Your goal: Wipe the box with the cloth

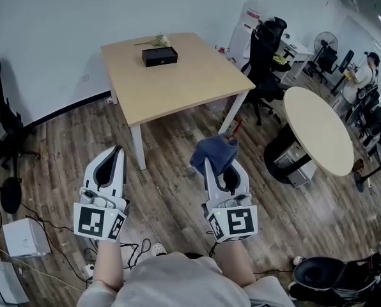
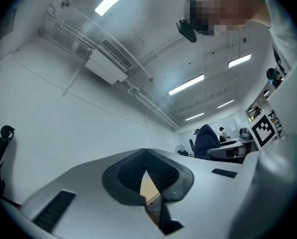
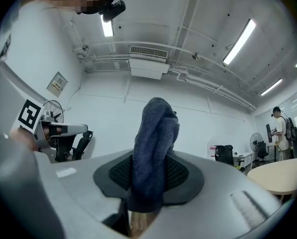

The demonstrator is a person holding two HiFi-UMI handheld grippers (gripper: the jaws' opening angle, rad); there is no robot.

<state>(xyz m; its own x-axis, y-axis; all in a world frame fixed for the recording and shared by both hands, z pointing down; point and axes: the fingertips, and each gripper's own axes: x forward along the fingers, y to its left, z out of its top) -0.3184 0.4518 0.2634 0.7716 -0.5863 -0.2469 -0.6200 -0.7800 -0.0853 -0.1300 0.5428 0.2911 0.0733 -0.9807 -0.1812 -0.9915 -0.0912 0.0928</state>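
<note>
We look along the white left hand-held gripper [image 2: 146,156], whose black ribbed pads [image 2: 162,173] meet at their tips, with a tan wooden sliver [image 2: 147,185] showing in the wedge below. Beyond it we see a plain white wall [image 2: 64,118], long ceiling strip lights [image 2: 186,84] and a ceiling air-conditioning unit [image 2: 108,63].

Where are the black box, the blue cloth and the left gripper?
black box [image 1: 159,57], head view, middle of its lid.
blue cloth [image 3: 156,133], right gripper view, the bunched fold above the jaws.
left gripper [image 1: 117,153], head view, between its fingertips.
</note>
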